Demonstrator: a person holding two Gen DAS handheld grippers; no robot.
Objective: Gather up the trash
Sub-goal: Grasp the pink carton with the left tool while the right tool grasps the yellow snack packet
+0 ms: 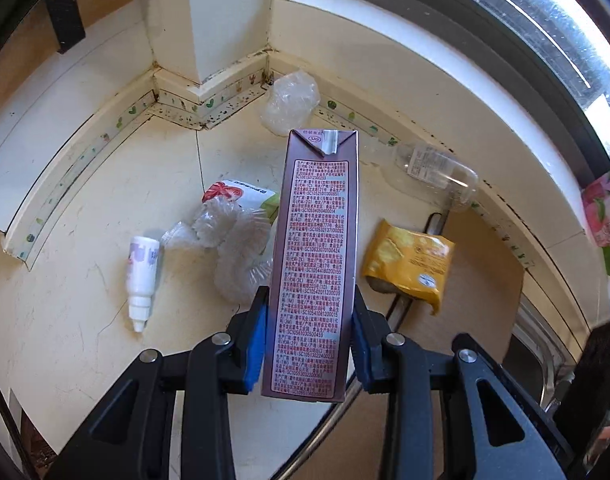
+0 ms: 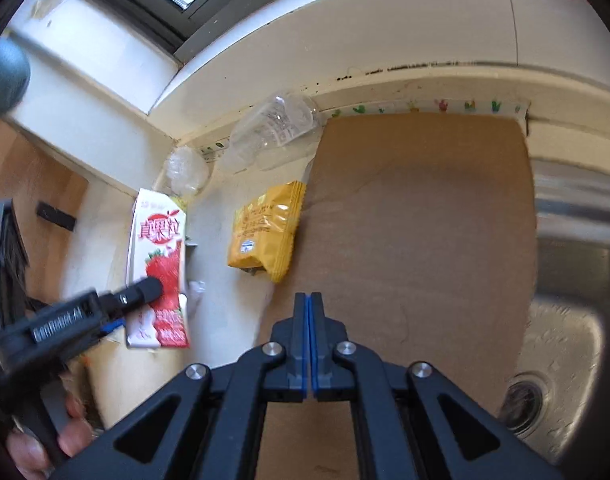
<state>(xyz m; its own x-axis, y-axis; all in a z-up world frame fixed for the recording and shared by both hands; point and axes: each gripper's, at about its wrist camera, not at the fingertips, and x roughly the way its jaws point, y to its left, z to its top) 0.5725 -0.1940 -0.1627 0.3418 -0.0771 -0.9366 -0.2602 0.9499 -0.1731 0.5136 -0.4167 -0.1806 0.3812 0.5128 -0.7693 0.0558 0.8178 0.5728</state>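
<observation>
Left tongs point(image 1: 309, 340): clenched on the carton point(image 1: 311, 264), blue pads pressed to its two narrow sides, carton raised above the desk point(image 1: 85, 280).
Right tongs point(image 2: 309, 340): clenched on nothing, pads together above a brown board point(image 2: 417, 220).
Carton writing: the left view shows its brown side, dense red Chinese print and "SIG" near the top fold; the right view shows its white face point(image 2: 157, 268) with a red strawberry picture and large red Chinese characters.
Trash count: one small white dropper bottle point(image 1: 142, 280) near the desk's left edge; one clear bottle point(image 1: 437, 176) lying at the back edge; one yellow snack packet point(image 1: 409, 264) at the board's edge; crumpled clear plastic point(image 1: 291, 102) in the back corner.
Left view only: the dropper bottle, more clear plastic point(image 1: 233, 248) and a red-and-green wrapper point(image 1: 241, 194) under the carton.
Right view only: a steel sink point(image 2: 561, 340) with its drain on the right, and a hand point(image 2: 41, 440) holding the left tool's handle.
</observation>
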